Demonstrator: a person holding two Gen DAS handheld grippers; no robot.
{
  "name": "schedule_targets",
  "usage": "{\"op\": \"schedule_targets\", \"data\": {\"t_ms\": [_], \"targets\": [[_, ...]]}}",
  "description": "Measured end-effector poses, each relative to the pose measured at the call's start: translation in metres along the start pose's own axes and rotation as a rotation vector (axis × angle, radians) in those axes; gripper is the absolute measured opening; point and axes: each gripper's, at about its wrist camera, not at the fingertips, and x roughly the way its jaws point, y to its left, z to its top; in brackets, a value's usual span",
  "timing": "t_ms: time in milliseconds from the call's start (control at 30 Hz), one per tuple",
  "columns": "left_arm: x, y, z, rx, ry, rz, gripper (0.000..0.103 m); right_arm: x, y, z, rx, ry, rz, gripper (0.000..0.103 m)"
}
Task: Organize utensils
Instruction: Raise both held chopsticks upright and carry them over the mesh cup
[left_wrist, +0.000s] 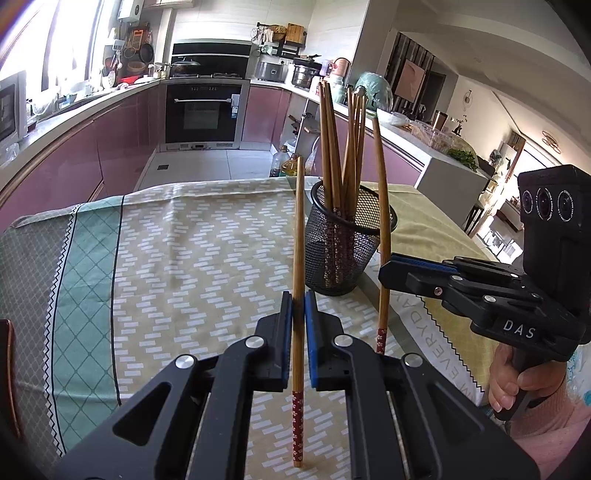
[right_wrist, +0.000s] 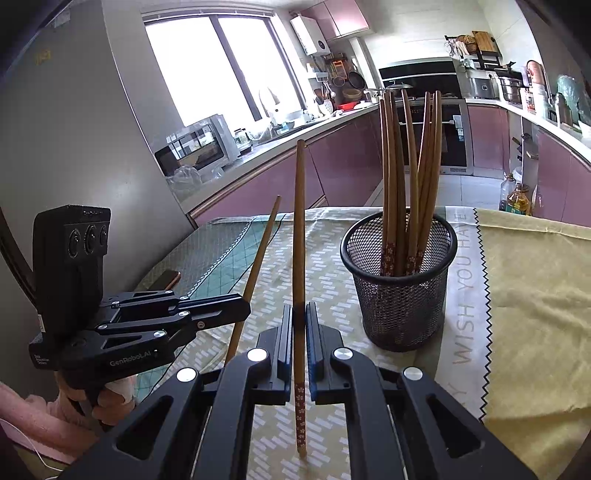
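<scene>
A black mesh cup (left_wrist: 345, 240) (right_wrist: 400, 280) stands on the patterned tablecloth and holds several wooden chopsticks (left_wrist: 340, 147) (right_wrist: 406, 166) upright. My left gripper (left_wrist: 298, 299) is shut on one wooden chopstick (left_wrist: 298, 236), held upright, its red flowered end pointing down. In the right wrist view that chopstick (right_wrist: 258, 266) leans beside the left gripper (right_wrist: 245, 306). My right gripper (right_wrist: 299, 312) is shut on a second chopstick (right_wrist: 299, 236), also upright with its flowered end down. Seen from the left, the right gripper (left_wrist: 384, 273) and its chopstick (left_wrist: 382, 206) are just right of the cup.
A dark phone-like object (right_wrist: 164, 280) lies on the cloth at the far left. An oil bottle (left_wrist: 284, 162) stands on the floor beyond the table's far edge. Purple kitchen cabinets (left_wrist: 110, 147) and an oven (left_wrist: 203, 110) line the background. A hand (left_wrist: 517, 384) grips the right handle.
</scene>
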Motion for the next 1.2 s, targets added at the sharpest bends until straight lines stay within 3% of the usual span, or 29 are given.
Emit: {"op": "schedule_targets", "data": {"t_ms": [1200], "targets": [[-0.016, -0.011, 0.018, 0.026, -0.066, -0.032, 0.008, -0.026, -0.01, 0.019, 0.005, -0.091, -0.025, 0.006]]}}
